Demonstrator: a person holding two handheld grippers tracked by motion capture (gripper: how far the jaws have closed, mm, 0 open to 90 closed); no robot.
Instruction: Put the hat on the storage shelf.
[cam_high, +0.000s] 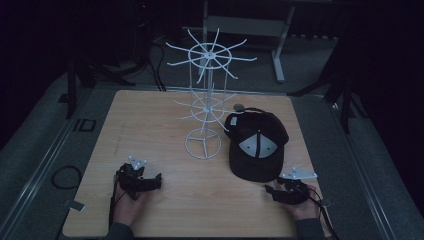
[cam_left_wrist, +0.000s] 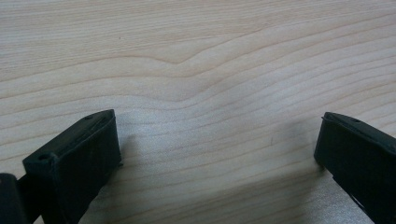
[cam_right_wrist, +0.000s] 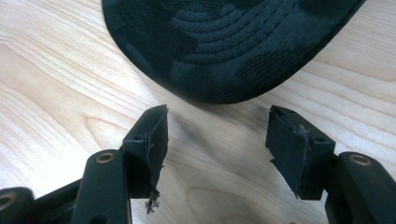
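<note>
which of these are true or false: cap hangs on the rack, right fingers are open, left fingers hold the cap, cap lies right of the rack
1. The cap hangs on the rack. False: it lies on the table.
2. The right gripper has its fingers open, nothing between them. True.
3. The left gripper holds the cap. False: its open fingers are over bare wood.
4. The cap lies right of the rack in the high view. True.

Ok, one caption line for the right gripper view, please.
Open right gripper poised just short of the dark cap's brim on the wooden table, nothing between its jaws.
</note>
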